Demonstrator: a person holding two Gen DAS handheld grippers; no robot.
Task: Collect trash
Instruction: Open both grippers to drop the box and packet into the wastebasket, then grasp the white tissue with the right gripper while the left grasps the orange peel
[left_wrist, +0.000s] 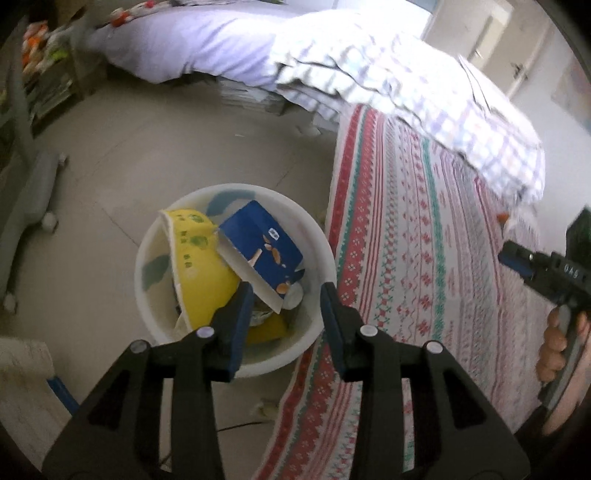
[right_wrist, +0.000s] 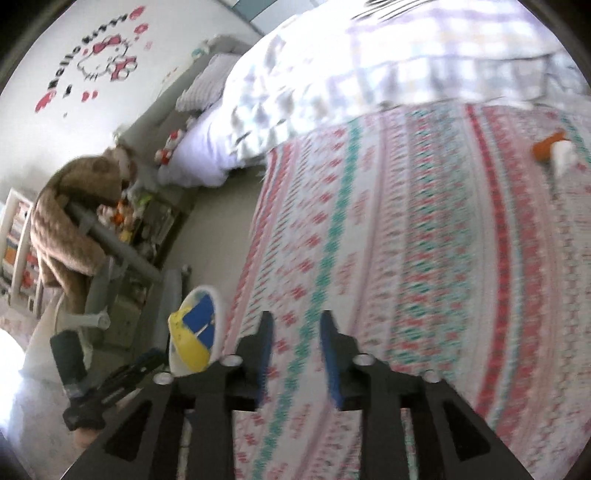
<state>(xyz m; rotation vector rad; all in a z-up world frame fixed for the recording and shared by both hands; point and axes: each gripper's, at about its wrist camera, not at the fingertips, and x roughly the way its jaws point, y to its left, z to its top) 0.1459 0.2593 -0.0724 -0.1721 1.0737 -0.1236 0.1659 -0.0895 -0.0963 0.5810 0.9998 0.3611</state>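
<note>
The left gripper (left_wrist: 286, 291) is held above a white trash bin (left_wrist: 147, 254) standing on the floor beside the bed (left_wrist: 424, 258). Its fingers (left_wrist: 240, 310) are spread apart with nothing between them. Inside the bin, a yellow package (left_wrist: 203, 266) and a blue carton (left_wrist: 258, 243) are seen. The right gripper (right_wrist: 293, 325) is positioned over the patterned bedsheet (right_wrist: 406, 240), its fingers (right_wrist: 328, 332) likewise parted and empty. An orange-and-white item (right_wrist: 554, 147) lies on the bed, well apart from the bin.
</note>
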